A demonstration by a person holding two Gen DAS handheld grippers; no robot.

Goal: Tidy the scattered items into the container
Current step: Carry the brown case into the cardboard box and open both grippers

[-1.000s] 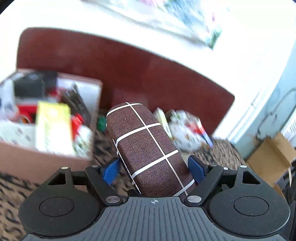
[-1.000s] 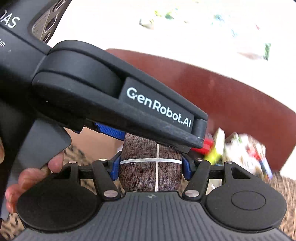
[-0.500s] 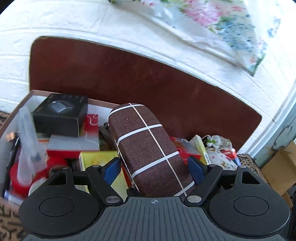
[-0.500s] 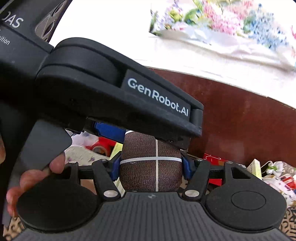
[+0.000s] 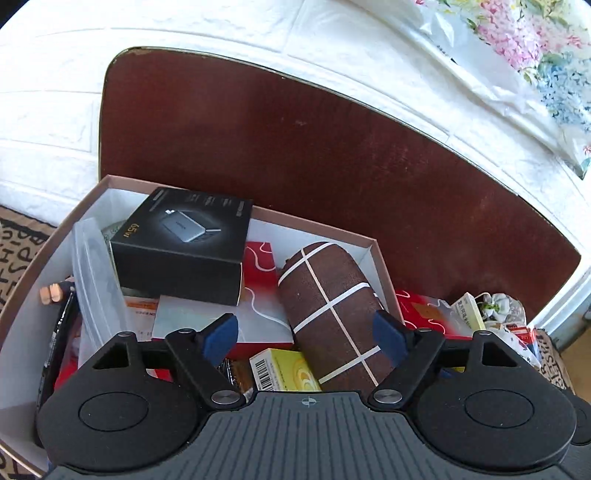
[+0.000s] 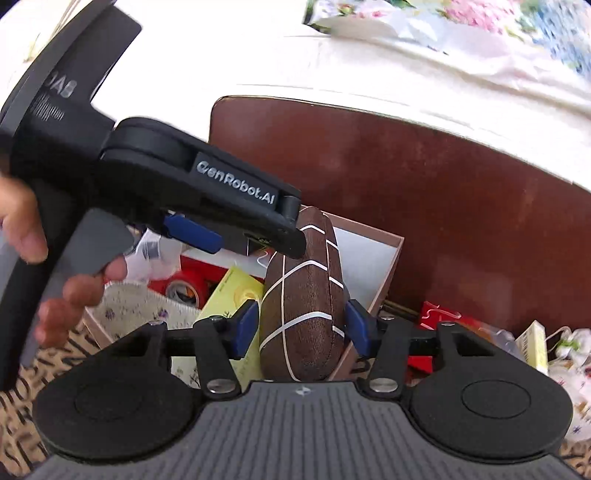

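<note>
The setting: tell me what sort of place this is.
Probably a room in a home. A white brick-pattern wall, a floral plastic bag, a dark wooden board leaning on the wall, and a cardboard box of household odds and ends on a letter-print mat.

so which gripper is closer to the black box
Left. Left gripper hovers just short of the black box; the right gripper, jaws just closed further on the brown case, sits farther back.
</note>
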